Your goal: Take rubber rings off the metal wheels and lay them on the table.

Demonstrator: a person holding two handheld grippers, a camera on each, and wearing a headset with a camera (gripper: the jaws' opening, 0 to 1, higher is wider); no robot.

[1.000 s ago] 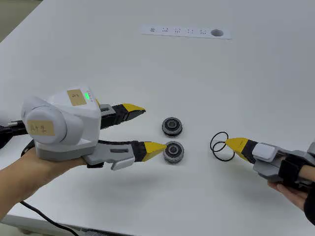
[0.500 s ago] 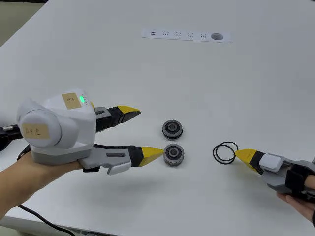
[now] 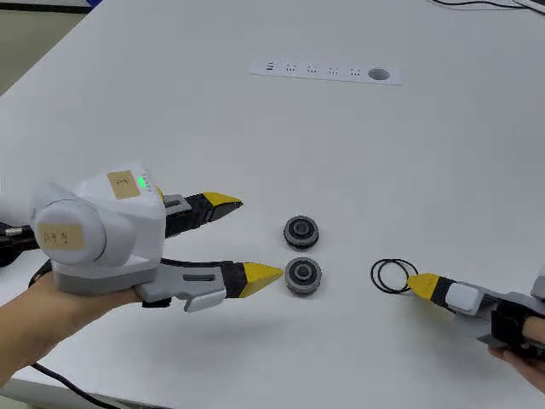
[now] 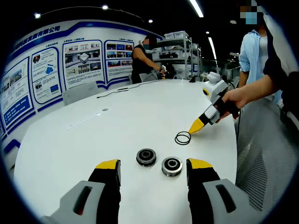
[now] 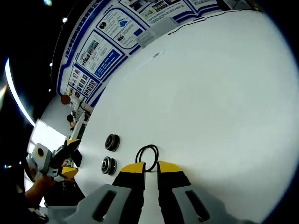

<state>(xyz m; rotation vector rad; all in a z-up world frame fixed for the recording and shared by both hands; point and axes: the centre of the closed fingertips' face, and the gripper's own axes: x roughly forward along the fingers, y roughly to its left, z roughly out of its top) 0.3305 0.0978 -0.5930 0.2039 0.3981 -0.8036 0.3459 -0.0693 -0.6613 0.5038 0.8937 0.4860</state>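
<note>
Two metal wheels with black rims sit side by side mid-table: the far wheel (image 3: 301,231) (image 4: 146,157) (image 5: 112,142) and the near wheel (image 3: 303,274) (image 4: 172,166) (image 5: 108,165). Two thin black rubber rings (image 3: 393,275) (image 4: 182,138) (image 5: 147,153) lie overlapping flat on the table to their right. My left gripper (image 3: 250,238) (image 4: 154,164) stands open just left of the wheels, its near tip almost at the near wheel. My right gripper (image 3: 419,282) (image 5: 153,167) (image 4: 196,126) has its jaws together, holding nothing, the tip just beside the rings.
A white power strip (image 3: 325,72) lies at the far side of the white table (image 3: 426,170). A black cable (image 3: 51,379) trails off the near-left edge. People stand beyond the table's far end in the left gripper view.
The right gripper's tip has drawn back off the rings, which stay lying on the table. The left gripper has hardly moved. The head camera has shifted.
</note>
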